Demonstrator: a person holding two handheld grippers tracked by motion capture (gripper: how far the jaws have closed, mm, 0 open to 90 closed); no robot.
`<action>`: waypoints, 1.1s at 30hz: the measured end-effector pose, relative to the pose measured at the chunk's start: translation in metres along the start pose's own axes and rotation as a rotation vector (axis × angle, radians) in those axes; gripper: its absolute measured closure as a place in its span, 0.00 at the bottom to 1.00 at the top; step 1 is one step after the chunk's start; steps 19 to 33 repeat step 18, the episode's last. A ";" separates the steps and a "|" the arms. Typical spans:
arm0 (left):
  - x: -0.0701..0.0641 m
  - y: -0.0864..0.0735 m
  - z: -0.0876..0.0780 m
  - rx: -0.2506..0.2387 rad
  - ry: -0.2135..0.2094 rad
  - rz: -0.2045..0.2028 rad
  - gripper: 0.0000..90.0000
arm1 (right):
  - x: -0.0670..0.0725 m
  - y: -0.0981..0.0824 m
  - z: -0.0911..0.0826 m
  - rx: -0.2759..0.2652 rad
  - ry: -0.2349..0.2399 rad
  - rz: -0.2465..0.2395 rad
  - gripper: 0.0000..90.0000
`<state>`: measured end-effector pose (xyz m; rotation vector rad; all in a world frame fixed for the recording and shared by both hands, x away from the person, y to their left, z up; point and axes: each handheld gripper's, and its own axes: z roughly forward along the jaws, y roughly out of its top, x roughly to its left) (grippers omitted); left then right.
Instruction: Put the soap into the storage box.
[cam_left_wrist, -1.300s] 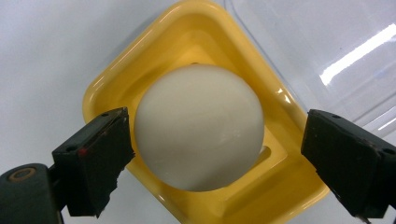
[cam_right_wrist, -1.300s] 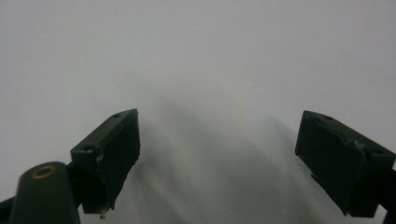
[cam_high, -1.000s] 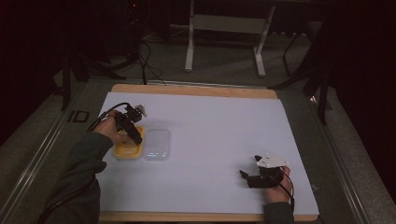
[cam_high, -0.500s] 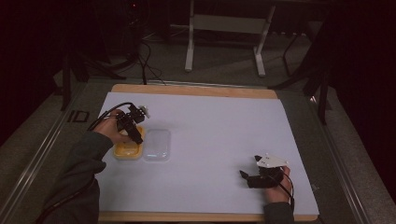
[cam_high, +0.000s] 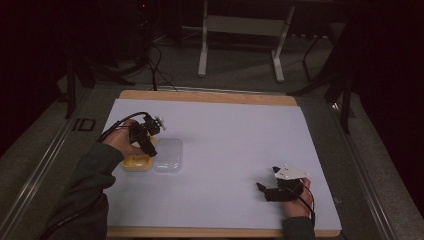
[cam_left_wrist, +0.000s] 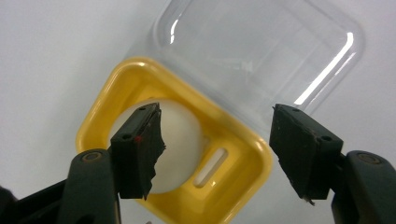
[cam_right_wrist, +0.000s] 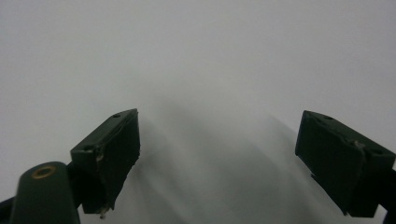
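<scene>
1. The yellow tray (cam_high: 134, 162) sits near the left edge of the white table (cam_high: 225, 130), with a white ball (cam_left_wrist: 180, 140) resting in its hollow. I judge the ball is kept there so it cannot roll off.
2. A clear lid (cam_high: 168, 155) lies flat on the table, touching the tray's far side. I take it that it was set there to leave the ball open from above.
3. My left hand-held gripper (cam_high: 150, 150) hangs just over the tray, pointing steeply down. In the left gripper view (cam_left_wrist: 217, 144) its jaws have just been narrowing, yet a wide gap shows between them. One jaw overlaps the ball, the other stands past the tray's rim, and neither pad presses on anything that I can see.
4. The left forearm, in a dark green sleeve, comes in from the bottom left corner, wrist bent so the hand covers part of the tray.
5. My right hand-held gripper (cam_high: 262, 190) lies low near the table's front right, well apart from the tray, pointing left across the surface. Its jaws are spread over bare table (cam_right_wrist: 217, 154) – idle, I judge, with nothing between them.
</scene>
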<state>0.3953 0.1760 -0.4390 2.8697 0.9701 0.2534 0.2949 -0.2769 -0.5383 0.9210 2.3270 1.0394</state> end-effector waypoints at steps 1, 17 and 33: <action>-0.003 0.001 0.000 0.001 0.004 0.009 0.40 | 0.000 0.000 0.000 -0.001 0.000 0.000 0.15; -0.048 -0.003 0.017 -0.071 0.001 0.085 0.42 | 0.000 0.000 0.001 0.008 0.000 -0.004 0.15; -0.051 -0.005 0.018 -0.082 -0.001 0.090 0.42 | 0.000 0.000 0.001 0.009 0.001 -0.003 0.15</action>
